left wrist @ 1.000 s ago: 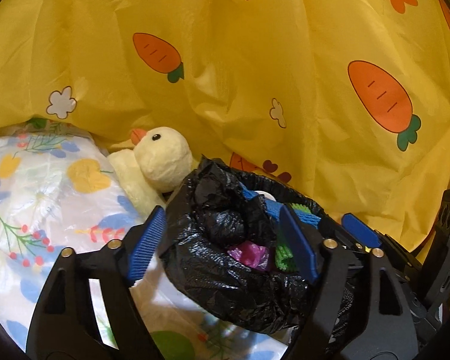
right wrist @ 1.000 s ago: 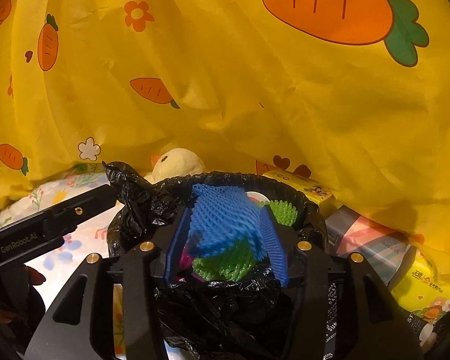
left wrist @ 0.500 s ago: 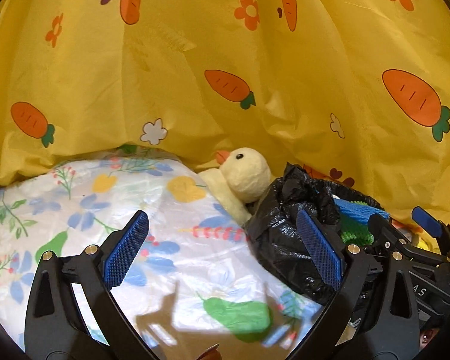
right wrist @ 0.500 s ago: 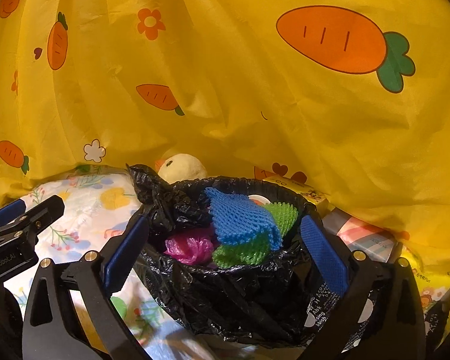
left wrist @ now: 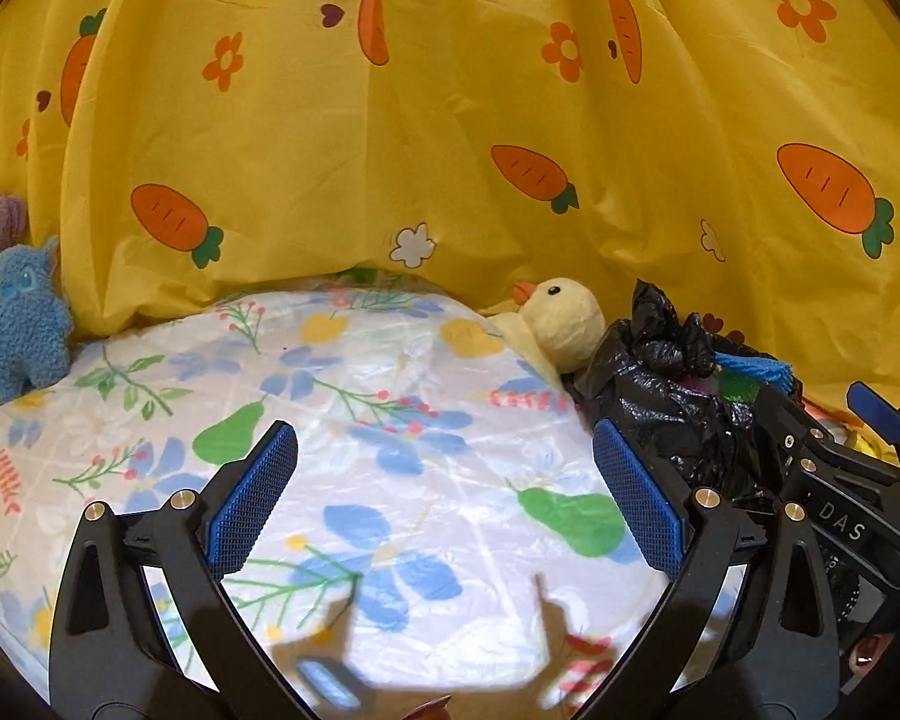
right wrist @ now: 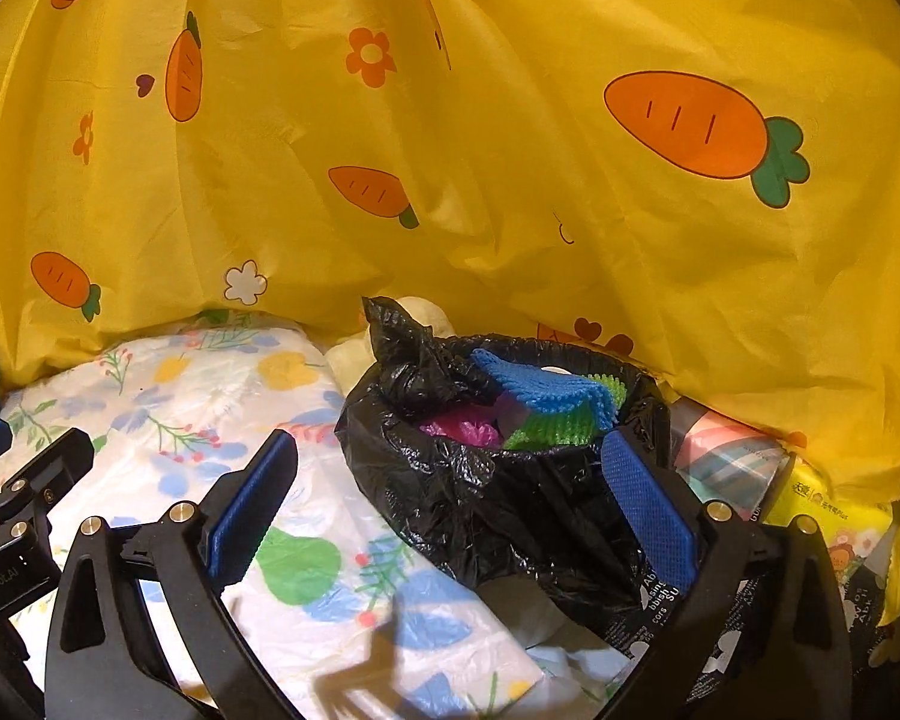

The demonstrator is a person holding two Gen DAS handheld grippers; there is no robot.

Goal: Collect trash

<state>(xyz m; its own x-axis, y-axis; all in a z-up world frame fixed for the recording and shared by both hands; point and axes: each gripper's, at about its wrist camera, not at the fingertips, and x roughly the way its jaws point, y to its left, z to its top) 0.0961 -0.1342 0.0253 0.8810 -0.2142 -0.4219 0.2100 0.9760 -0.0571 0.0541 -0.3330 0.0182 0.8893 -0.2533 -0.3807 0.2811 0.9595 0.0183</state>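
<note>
Black plastic: bin bag standing at the right end of the worktop, mouth agape, tight against the yellow drape behind. Inside, blue mesh over green mesh, pink wrapper below. A second ago gripped at the rim by the left gripper, with the right gripper pinching the blue mesh over the opening; now both let go, both sets of jaws spread wide with nothing clamped. Left one drawn off toward the bare floral cover, bag now beyond its right finger; right one pulled back, bag low between its fingers, its right pad close against the plastic, contact unclear. Probably the drop-off finished, mesh resting in the bag. Plush duck touching the bag's left side, blue plush at the far left edge, tissue packs just right of the bag. No loose litter visible on the cover; perhaps a search for more next, or closing the bag.
</note>
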